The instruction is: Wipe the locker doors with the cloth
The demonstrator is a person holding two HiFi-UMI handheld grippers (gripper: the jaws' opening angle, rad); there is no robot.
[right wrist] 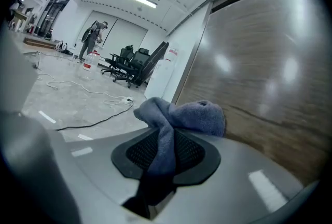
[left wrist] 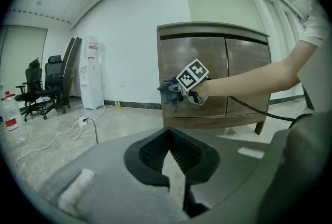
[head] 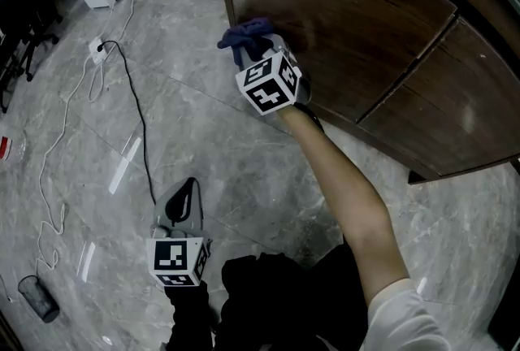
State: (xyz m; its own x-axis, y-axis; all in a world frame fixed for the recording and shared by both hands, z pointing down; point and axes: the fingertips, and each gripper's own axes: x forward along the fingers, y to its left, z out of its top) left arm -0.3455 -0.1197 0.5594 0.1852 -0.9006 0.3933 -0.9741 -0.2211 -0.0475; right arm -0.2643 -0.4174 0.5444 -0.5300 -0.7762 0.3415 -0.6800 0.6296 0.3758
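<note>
Against the locker door (head: 349,24), at its left edge, sits the cloth (head: 242,36), pinched by the right hand-held gripper (head: 264,57); the left hand-held gripper (head: 185,199), pressed together, hangs farther off.

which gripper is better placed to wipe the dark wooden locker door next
Right. The right gripper is shut on the blue cloth, right at the dark wooden locker door. The left gripper hangs shut and empty, low over the grey floor.

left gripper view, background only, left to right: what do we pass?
clear bottle with red label → black office chairs → white water dispenser → blue cloth against the locker → person's bare forearm
</note>
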